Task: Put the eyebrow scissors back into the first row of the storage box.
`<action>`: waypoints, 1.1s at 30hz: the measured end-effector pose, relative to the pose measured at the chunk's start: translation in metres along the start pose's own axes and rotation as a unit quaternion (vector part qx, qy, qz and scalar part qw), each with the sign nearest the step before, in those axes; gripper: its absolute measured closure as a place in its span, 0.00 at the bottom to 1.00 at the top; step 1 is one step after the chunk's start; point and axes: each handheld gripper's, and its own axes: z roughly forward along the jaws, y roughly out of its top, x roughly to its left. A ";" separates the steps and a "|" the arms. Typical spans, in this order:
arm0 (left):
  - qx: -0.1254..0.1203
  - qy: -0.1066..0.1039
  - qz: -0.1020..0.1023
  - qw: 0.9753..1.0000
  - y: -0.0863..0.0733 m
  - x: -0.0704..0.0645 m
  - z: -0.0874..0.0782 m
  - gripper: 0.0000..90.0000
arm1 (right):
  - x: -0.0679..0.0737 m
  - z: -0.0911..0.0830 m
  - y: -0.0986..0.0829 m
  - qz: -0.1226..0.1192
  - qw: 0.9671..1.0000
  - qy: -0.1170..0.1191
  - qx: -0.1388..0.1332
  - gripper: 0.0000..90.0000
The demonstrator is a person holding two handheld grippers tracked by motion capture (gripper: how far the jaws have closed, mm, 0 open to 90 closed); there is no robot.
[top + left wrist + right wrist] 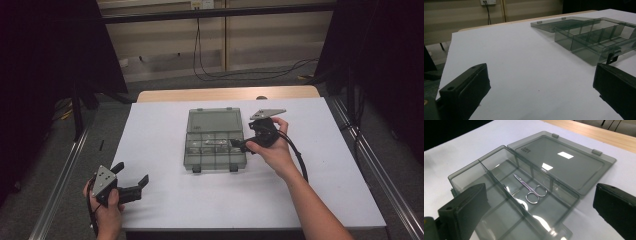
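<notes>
The smoky-grey translucent plastic compartment box [215, 145] lies near the centre of the white-covered table [165, 125], its hinged lid [564, 160] folded flat open on the far side. A small pair of silver metal scissors [530, 188] lies flat in one compartment next to the lid hinge, blades pointing away from the right gripper's camera.

The right gripper [243, 145] is held at the box's right edge, angled down toward the compartments. Its jaws stand spread wide apart, holding nothing.

The left gripper [131, 176] sits low near the table's front left corner, well apart from the box. Its jaws are likewise spread and empty.
</notes>
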 end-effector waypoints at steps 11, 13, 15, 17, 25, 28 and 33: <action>0.003 0.000 0.005 1.000 0.000 0.000 -0.001 0.01 | -0.005 -0.035 -0.024 0.001 0.999 -0.035 -0.024 0.00; 0.002 0.001 0.001 1.000 0.000 0.000 -0.001 0.01 | -0.005 -0.042 -0.032 -0.005 0.999 -0.044 -0.020 0.00; 0.000 -0.002 0.005 1.000 0.000 0.000 0.000 0.01 | -0.005 -0.045 -0.038 -0.006 0.999 -0.042 -0.022 0.00; 0.000 -0.002 0.003 1.000 0.000 -0.001 0.000 0.01 | -0.005 -0.048 -0.041 -0.004 0.999 -0.042 -0.023 0.00; 0.001 0.001 0.003 1.000 0.000 -0.001 -0.001 0.01 | -0.004 -0.069 -0.064 -0.001 0.998 -0.051 -0.042 0.00; -0.002 0.002 -0.002 1.000 0.000 -0.002 0.000 0.01 | -0.005 -0.074 -0.070 0.002 0.997 -0.057 -0.046 0.00; 0.003 0.002 0.003 1.000 0.000 -0.002 0.000 0.01 | -0.010 -0.089 -0.087 0.014 0.996 -0.077 -0.050 0.00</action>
